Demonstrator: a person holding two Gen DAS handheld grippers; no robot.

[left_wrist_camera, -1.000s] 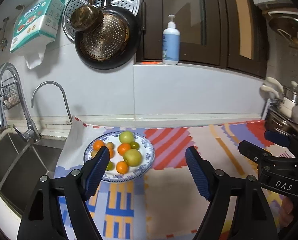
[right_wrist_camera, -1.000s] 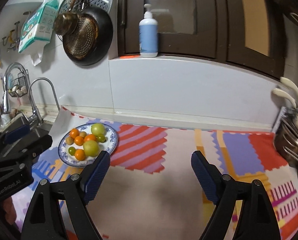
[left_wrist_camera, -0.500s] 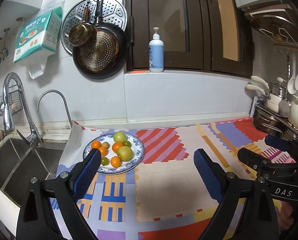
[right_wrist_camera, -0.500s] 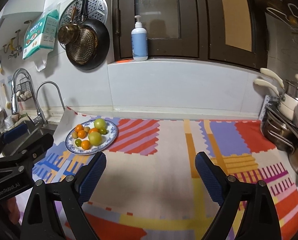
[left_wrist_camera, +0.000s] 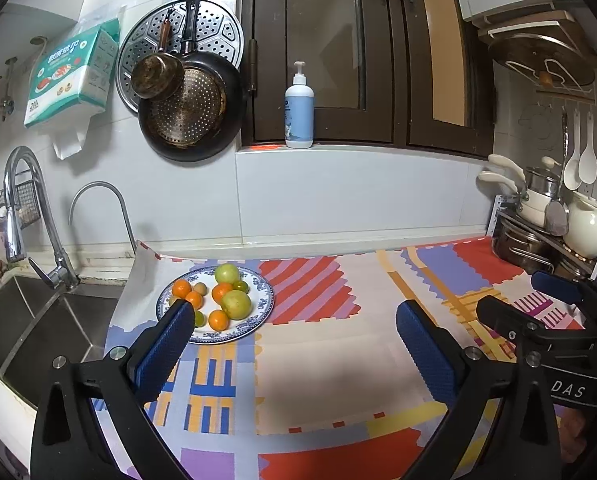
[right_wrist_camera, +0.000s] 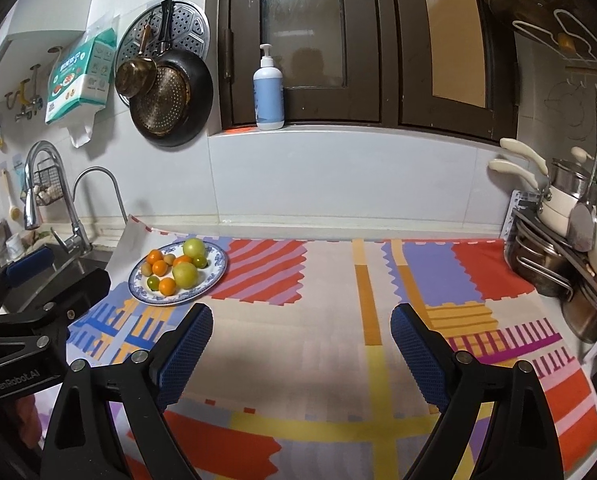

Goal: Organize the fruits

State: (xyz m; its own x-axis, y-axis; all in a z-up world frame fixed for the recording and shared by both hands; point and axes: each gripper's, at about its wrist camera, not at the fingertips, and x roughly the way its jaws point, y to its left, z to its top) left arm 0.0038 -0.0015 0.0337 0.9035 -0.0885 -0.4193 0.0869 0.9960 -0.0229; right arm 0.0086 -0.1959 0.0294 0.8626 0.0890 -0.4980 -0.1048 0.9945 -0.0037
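Both grippers empty. My left gripper (left_wrist_camera: 290, 320) has its jaws spread wide, they have just been opening, nothing between them. My right gripper (right_wrist_camera: 301, 330) is also spread, jaws have just been opening a bit, nothing between them either. Both hang over the patterned mat (right_wrist_camera: 338, 320), pointing down toward it, well back from the fruit.

Fruit sits on the plate (left_wrist_camera: 264, 304), blue-rimmed, near the mat's back left corner, just beside the sink (left_wrist_camera: 38, 320). On it: two big green-yellow fruits (left_wrist_camera: 236, 304), one at the back rim, one near the front; several small oranges (left_wrist_camera: 181, 289); a couple of small dark green ones (right_wrist_camera: 153, 282); one or two small tan ones (left_wrist_camera: 199, 289). All bunched, many touching. Left jaw tip hides part of the plate's near-left edge in the left wrist view.

No second dish or basket visible on the mat, so where the fruit should go I cannot tell. Fruit looks already gathered on the plate; task may be near its end, or sorting has not begun. Judgement only.

If I pick next: left gripper is the closer one. Go for an outer fruit first, front orange (left_wrist_camera: 218, 319) or front green one, come in from above with jaws wide, close gently. Round fruit rolls, so a nudge on one could knock neighbours off the shallow rim, toward the sink side. Keep the right gripper clear of the left.
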